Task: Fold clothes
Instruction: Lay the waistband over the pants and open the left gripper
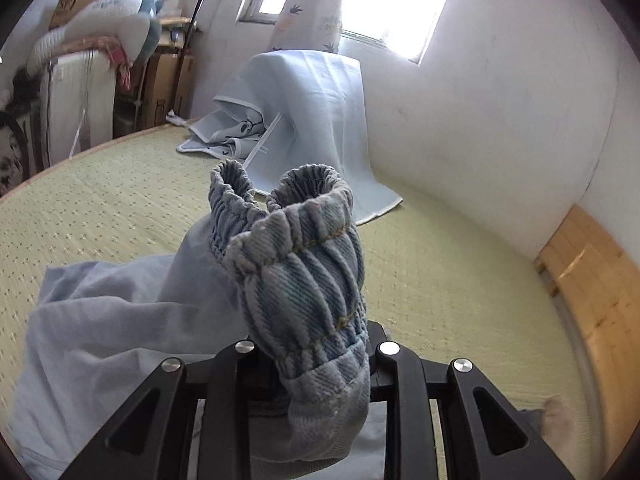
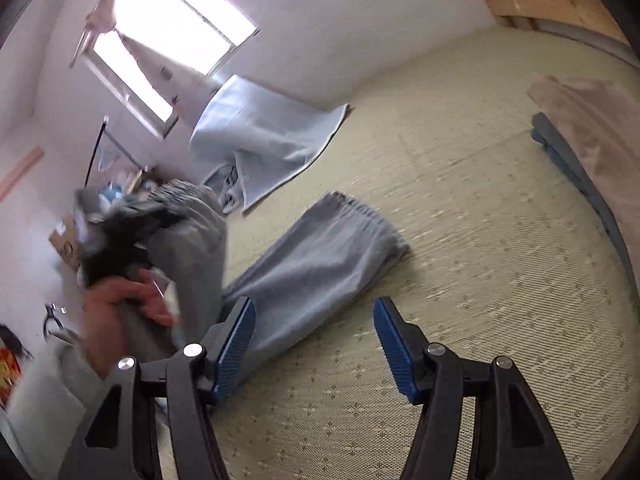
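Both trouser cuffs [image 2: 356, 216] only rightward.

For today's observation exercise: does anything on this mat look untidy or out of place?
Yes. A pale blue blanket slumps crumpled against the wall below the window instead of lying folded, and the grey trousers sprawl unfolded, one end bunched in the left tool.

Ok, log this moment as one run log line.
step: folding pants | left gripper: shut on elastic cuff, lifted | right gripper: open, empty | other pant leg: flat on mat
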Motion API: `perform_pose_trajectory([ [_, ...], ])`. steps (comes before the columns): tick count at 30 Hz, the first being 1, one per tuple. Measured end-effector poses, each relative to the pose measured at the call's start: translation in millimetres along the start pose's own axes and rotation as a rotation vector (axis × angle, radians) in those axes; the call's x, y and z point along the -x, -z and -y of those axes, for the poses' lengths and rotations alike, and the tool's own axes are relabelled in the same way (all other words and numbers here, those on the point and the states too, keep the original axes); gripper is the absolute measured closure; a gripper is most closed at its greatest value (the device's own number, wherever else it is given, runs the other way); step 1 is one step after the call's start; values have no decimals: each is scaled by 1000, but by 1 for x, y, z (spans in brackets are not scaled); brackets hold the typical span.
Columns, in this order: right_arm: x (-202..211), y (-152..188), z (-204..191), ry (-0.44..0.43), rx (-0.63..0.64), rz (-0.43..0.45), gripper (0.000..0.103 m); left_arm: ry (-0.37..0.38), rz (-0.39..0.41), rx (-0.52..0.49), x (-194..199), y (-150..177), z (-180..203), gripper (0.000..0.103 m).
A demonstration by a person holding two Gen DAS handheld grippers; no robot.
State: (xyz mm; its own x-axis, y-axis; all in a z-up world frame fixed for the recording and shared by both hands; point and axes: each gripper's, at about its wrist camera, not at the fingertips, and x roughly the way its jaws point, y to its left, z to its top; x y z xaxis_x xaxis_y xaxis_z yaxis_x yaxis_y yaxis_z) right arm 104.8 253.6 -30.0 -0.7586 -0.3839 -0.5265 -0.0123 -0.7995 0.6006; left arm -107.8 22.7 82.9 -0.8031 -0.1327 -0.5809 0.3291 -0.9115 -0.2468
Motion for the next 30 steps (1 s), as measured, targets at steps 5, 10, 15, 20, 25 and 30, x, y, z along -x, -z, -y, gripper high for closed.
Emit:
perform_pose_trajectory([
  [5, 18, -10, 21, 9, -43, 38, 38, -115, -77, -266, -55, 83, 72, 77],
  [10, 29, -16, 38, 32, -94, 65, 38, -180, -141, -559, -90, 145, 107, 62],
  [15, 36, -17, 42, 42, -94, 75, 38, -36, -171, -571, -81, 148, 115, 41],
  [20, 41, -17, 45, 71, -88, 93, 38, 177, -220, -511, -50, 141, 106, 34],
  [25, 44, -17, 49, 82, -101, 100, 38, 298, -247, -475, -16, 124, 74, 33],
  [30, 41, -17, 49, 86, -106, 99, 38, 226, -213, -481, -13, 96, 35, 33],
])
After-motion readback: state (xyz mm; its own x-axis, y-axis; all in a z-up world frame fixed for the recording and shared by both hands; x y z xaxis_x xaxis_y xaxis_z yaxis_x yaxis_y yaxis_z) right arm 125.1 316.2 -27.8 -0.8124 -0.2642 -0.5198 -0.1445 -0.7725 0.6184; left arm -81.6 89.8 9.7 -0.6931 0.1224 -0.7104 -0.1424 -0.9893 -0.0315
